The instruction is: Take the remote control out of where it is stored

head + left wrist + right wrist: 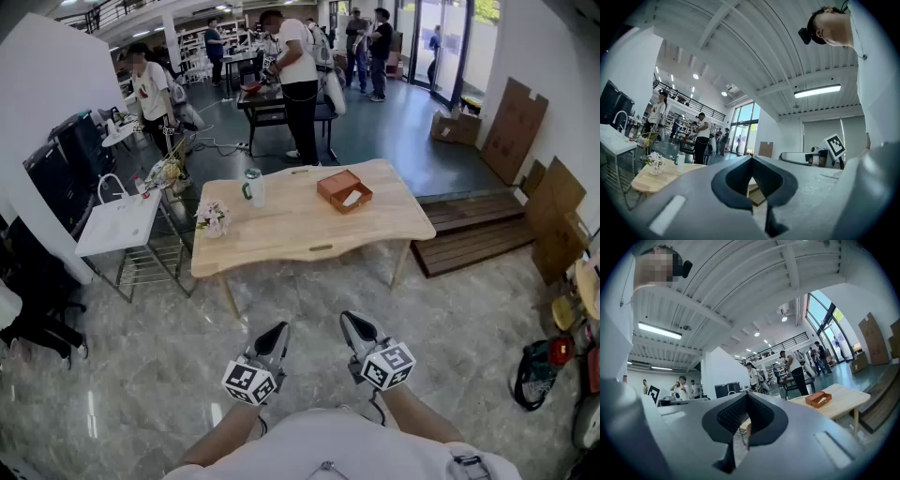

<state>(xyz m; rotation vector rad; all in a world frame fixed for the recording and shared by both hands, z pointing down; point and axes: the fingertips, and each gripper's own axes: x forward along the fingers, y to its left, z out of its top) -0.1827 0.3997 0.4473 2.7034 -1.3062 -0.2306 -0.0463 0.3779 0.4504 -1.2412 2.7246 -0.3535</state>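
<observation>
Wooden table (291, 230) on glossy stone floor (141, 375); left gripper (277, 333), right gripper (354, 323) both closed.

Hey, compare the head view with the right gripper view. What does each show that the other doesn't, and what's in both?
Only the head view: the left gripper and right gripper side by side above the marble floor, plus the tumbler and flowers on the wooden table. Only the right gripper view: the ceiling with its strip light, and that gripper's jaws up close, shut with nothing between them. Both: that table with the open orange box on it, and people standing behind.
</observation>
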